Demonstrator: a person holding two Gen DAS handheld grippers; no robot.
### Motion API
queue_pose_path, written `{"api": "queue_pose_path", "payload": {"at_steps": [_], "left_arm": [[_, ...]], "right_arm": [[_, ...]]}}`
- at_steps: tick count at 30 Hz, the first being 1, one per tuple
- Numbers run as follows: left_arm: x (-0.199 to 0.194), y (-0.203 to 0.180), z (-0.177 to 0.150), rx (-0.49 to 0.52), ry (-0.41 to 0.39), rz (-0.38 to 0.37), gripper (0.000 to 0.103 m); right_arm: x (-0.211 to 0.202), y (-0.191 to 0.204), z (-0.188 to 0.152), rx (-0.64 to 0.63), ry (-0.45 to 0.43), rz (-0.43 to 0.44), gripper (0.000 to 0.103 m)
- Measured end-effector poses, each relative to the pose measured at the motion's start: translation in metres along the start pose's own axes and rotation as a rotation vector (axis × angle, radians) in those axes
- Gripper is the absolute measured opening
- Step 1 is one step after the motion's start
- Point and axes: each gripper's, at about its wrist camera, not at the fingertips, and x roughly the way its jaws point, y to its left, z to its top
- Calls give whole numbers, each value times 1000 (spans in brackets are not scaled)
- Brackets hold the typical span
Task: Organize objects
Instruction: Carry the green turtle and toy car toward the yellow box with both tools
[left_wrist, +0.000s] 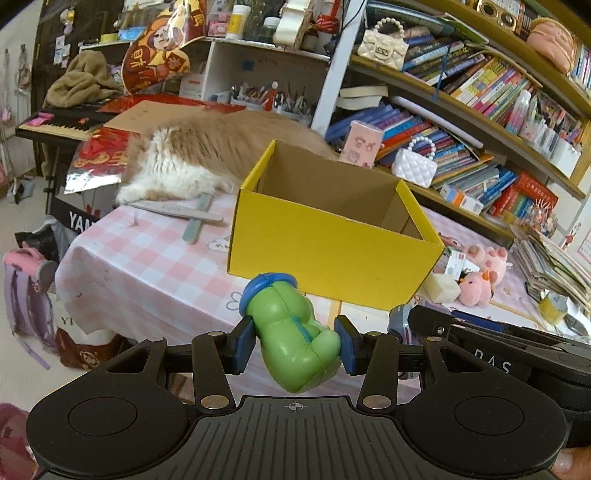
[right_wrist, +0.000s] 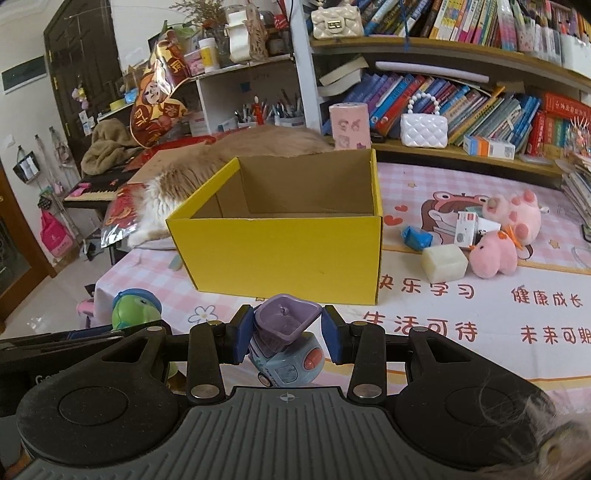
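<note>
Left wrist view is showing the yellow box (left_wrist: 332, 254) sitting empty on the pink checked table (left_wrist: 147, 266), so nothing is packed yet. A cat (left_wrist: 192, 162) is lying just behind the box. Still waiting near its right side are two pink plush toys (right_wrist: 506, 236), a white cube (right_wrist: 444, 262) and a blue wrapper (right_wrist: 416, 236). The left gripper (left_wrist: 295, 345) is clamping a green toy (left_wrist: 295, 332); the right gripper (right_wrist: 286, 334) is squeezing a purple-topped toy truck (right_wrist: 286, 339), both near the box's front wall.

fluffy cat (left_wrist: 192, 162), bookshelf (right_wrist: 461, 48), perhaps keyboard (left_wrist: 55, 127)
</note>
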Motion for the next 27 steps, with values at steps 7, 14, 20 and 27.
{"api": "queue_pose_path", "payload": {"at_steps": [7,14,20,27], "left_arm": [[-1,5,3,13,-10,-16,45],[-2,9,12,13,-26,-28,45],[7,6,25,25,-25,-45,45],[14,0,52,36,-72,-62,45]], "right_arm": [[3,7,0,0,2,-12,37],[8,10,3,-17,9,-22,37],[19,9,14,-16,33,-26,37],[30,8,39,0,26,9,37]]}}
